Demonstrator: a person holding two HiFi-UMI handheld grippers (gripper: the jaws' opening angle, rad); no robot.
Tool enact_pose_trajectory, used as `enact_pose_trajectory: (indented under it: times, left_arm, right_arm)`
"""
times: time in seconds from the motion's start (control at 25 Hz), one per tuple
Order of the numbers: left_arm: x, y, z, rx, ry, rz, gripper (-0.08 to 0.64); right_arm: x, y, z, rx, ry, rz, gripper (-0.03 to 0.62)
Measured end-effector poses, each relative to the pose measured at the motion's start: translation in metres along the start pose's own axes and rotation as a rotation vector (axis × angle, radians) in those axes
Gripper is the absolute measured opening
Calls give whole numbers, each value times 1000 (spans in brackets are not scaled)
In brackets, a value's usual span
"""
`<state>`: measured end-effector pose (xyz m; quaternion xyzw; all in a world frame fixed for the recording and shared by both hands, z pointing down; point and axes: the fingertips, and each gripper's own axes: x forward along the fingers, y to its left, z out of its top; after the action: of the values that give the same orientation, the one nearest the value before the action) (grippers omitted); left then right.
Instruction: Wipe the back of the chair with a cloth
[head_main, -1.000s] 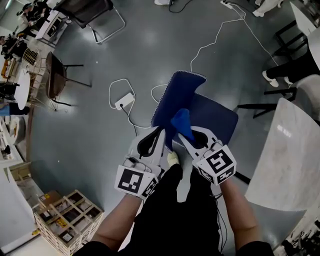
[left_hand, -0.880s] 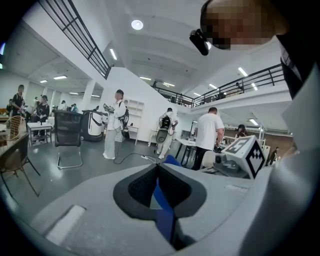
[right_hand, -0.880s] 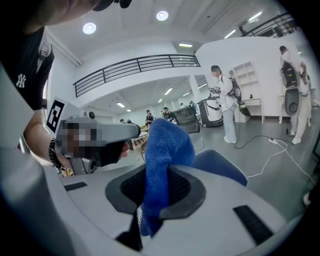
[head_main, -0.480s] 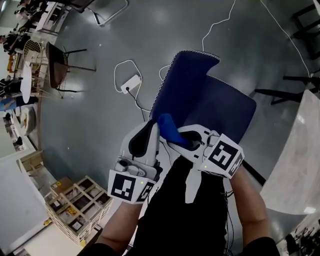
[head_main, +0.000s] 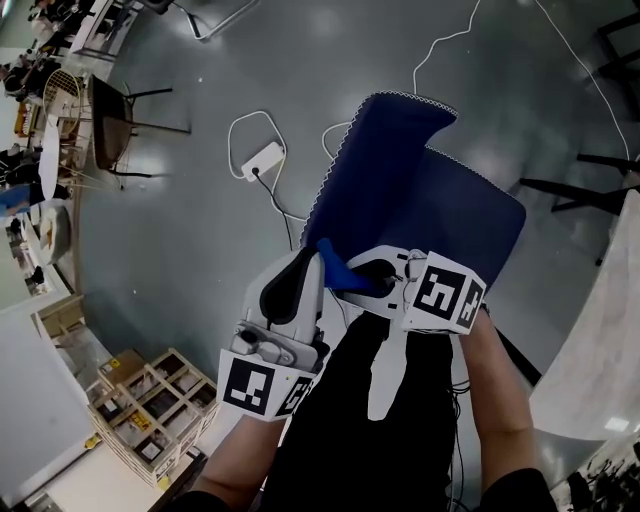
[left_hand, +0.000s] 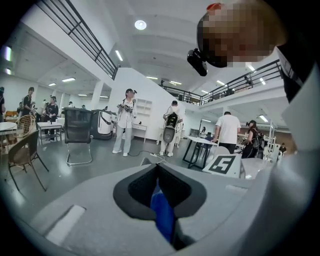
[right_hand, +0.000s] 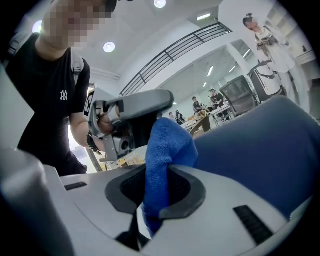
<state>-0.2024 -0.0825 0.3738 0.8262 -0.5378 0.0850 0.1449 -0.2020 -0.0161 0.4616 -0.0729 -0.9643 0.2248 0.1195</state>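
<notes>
Regrip/pre-wipe step, I'd say: right claw (head_main: 362, 280) pinches the cloth (head_main: 337, 266), left claw (head_main: 314, 260) nips its other end, both just beside chair back (head_main: 385, 170), 6 o'clock end. Next: press cloth on, sweep twd 12.

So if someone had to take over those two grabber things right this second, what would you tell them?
Left gripper: shut on the blue cloth.
Right gripper: shut on the same cloth, with a bunch of it sticking up out of the jaws.
Cloth: held between the two grippers, close to the near end of the chair back. I can't tell whether it touches.
Done: the cloth is in hand and brought to the chair.
Left: wipe the chair back, probably after one gripper lets go.
</notes>
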Motion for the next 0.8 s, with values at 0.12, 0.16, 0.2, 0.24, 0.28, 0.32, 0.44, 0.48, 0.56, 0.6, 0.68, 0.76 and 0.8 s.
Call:
enact_pose_trajectory:
  times: [0.12,0.16,0.2,0.24,0.28,0.32,0.44,0.48,0.56,0.6,0.68,0.76,0.8]
  left_arm:
    - [10,2,-13,0,-2,2,17]
    - [13,3,-16,-2,-5,3,17]
    - [16,4,-20,-4,-9,3,17]
    - [19,5,-23,-5,-16,2,17]
    - [22,6,-24,-7,-24,1,17]
    - [23,6,-25,-9,-33,0,17]
    - [26,4,-23,-18,-58,-5,17]
    - [28,3,-23,-22,-65,-8,17]
    - [31,1,-24,-35,-77,-17,17]
    - [32,0,-25,-42,-81,-22,17]
    - [35,-4,-28,-50,-84,-34,17]
    - [41,-9,-28,-52,-85,-46,17]
    - [44,-11,-28,-52,-85,-52,17]
  right_arm:
    - [2,-36,-15,-17,-13,-65,67]
    - [2,-47,-19,-31,-21,-100,67]
    - [3,-57,-22,-47,-29,-136,67]
    - [4,-67,-25,-65,-36,-175,67]
    - [5,-76,-28,-87,-42,-220,68]
    - [6,-83,-31,-108,-48,-268,69]
    - [7,-94,-32,-161,-81,-374,72]
    - [7,-95,-32,-177,-95,-392,72]
    - [6,-98,-33,-192,-133,-419,74]
    - [5,-100,-33,-188,-155,-430,74]
    - [0,-107,-32,-164,-193,-443,74]
    - [-5,-115,-30,-151,-205,-432,74]
    - [-6,-117,-28,-156,-201,-417,78]
